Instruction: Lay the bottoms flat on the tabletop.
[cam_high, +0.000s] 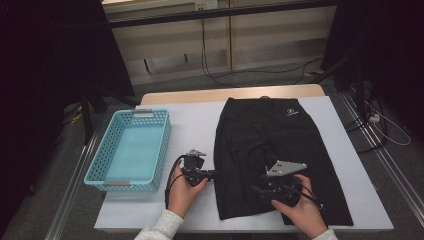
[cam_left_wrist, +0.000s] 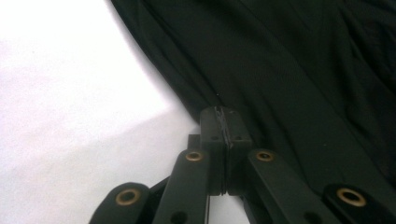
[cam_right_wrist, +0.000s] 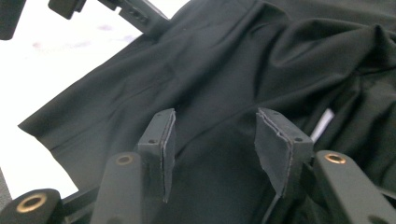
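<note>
Black shorts lie flat on the white table, waistband at the far side with a small white logo. My left gripper sits at the shorts' left edge. In the left gripper view its jaws are pressed together right on that edge of the dark cloth, and seem to pinch it. My right gripper hovers over the lower middle of the shorts. In the right gripper view its jaws stand wide apart with only creased black fabric beneath them.
A light blue perforated basket stands at the table's left, with nothing in it. Bare white table surface runs between the basket and the shorts. Cables trail on the floor beyond the far edge.
</note>
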